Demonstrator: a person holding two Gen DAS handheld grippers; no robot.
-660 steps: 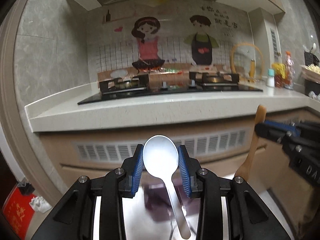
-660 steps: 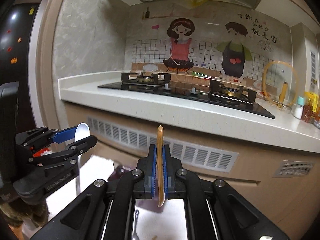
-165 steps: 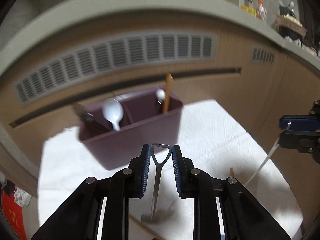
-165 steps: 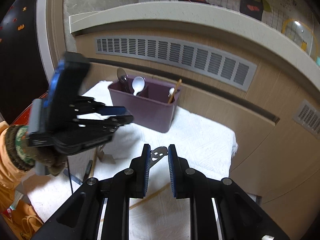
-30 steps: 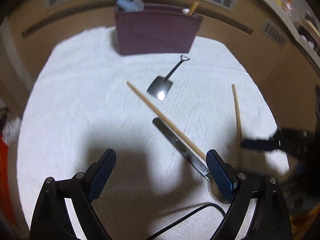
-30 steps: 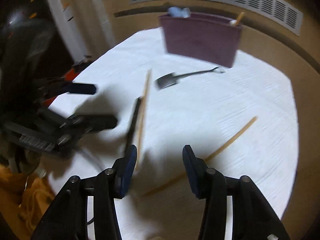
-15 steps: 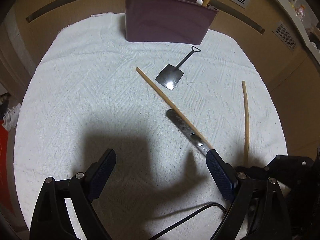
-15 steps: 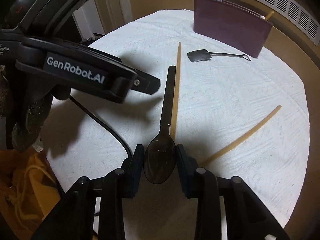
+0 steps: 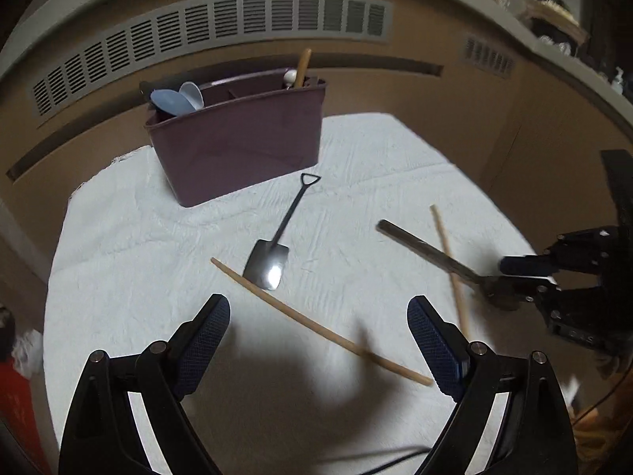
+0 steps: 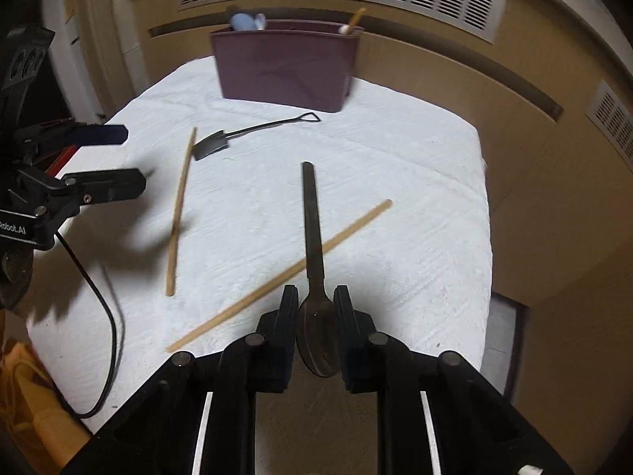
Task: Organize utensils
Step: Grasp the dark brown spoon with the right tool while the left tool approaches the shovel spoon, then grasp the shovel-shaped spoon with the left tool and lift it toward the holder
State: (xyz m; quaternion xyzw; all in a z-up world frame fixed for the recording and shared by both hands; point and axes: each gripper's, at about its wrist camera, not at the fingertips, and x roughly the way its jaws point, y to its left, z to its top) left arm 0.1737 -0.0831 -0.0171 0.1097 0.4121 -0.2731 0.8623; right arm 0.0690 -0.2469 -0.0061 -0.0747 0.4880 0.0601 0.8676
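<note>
In the right wrist view my right gripper [image 10: 315, 305] is closing its jaws on the bowl of a dark spoon [image 10: 312, 217]. The pads press on it and the handle points ahead, over a wooden chopstick [image 10: 348, 229]. The left wrist view shows the dark spoon [image 9: 427, 252] held above the cloth. My left gripper [image 9: 318, 316] stands wide open and empty over a second chopstick [image 9: 316, 323]. A small black shovel spoon [image 9: 273, 253] lies just beyond. The purple caddy [image 9: 237, 146] stands at the back with spoons and a wooden utensil in it.
A white cloth [image 9: 138, 257] covers the table, whose edges drop off on the right [image 10: 484, 206] and at the front. A black cable [image 10: 107, 316] trails from the left gripper [image 10: 95, 158]. Brown cabinet fronts with vent grilles rise behind the caddy [image 10: 285, 71].
The right gripper has shut on the dark spoon's bowl and carried it off the left chopstick to over the right one. The left gripper has risen and now looks toward the caddy.
</note>
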